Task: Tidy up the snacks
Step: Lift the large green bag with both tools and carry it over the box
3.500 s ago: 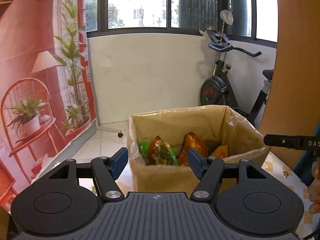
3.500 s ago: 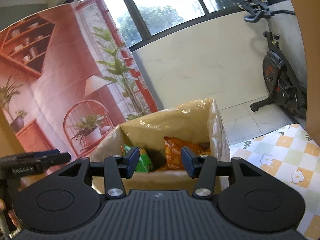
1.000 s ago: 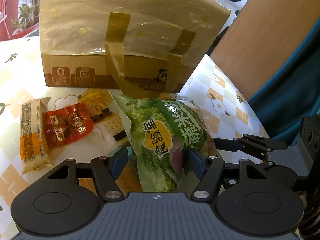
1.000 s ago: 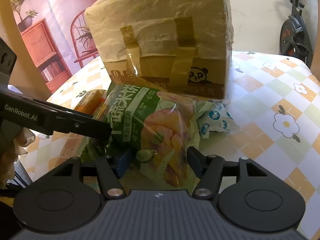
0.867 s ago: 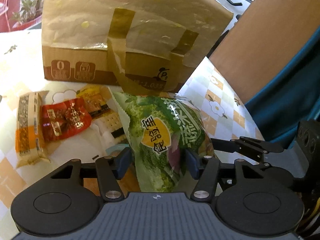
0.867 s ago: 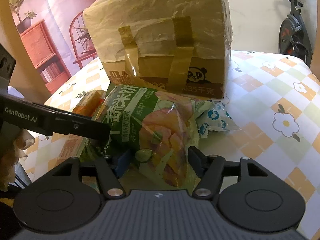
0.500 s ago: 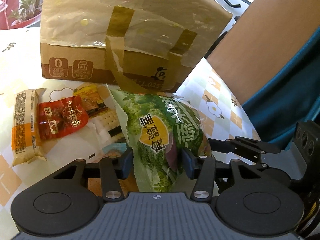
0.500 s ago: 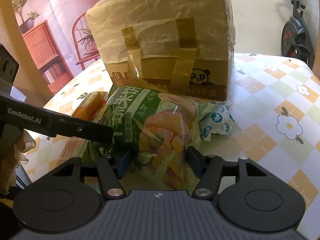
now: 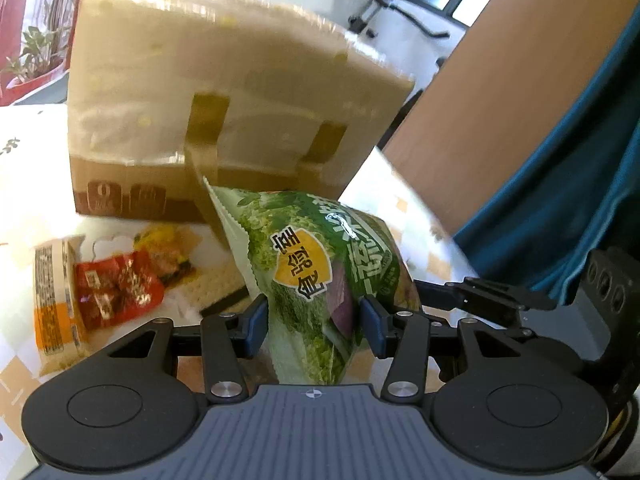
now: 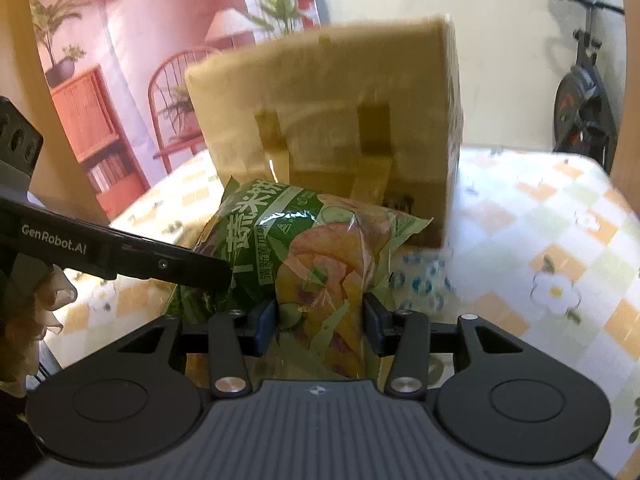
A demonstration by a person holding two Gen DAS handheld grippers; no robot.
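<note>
A large green snack bag (image 9: 316, 280) is held off the table by both grippers. My left gripper (image 9: 314, 326) is shut on one end of it. My right gripper (image 10: 320, 326) is shut on the other end, where the same green snack bag (image 10: 304, 256) shows a picture of chips. The brown paper carrier bag (image 9: 224, 100) stands just behind it on the table, also in the right wrist view (image 10: 332, 112). Its inside is hidden. The right gripper's finger (image 9: 488, 294) shows at the right of the left wrist view.
On the flowered tablecloth (image 10: 552, 264) lie a red snack packet (image 9: 116, 288), an orange and white packet (image 9: 56, 300) and a biscuit packet (image 9: 168, 248). A small blue and white packet (image 10: 420, 276) lies right of the green bag. An exercise bike (image 10: 580, 96) stands beyond the table.
Both grippers have closed on the green snack bag and lifted it off the table towards the paper bag. Earlier they hovered above the open paper bag.
</note>
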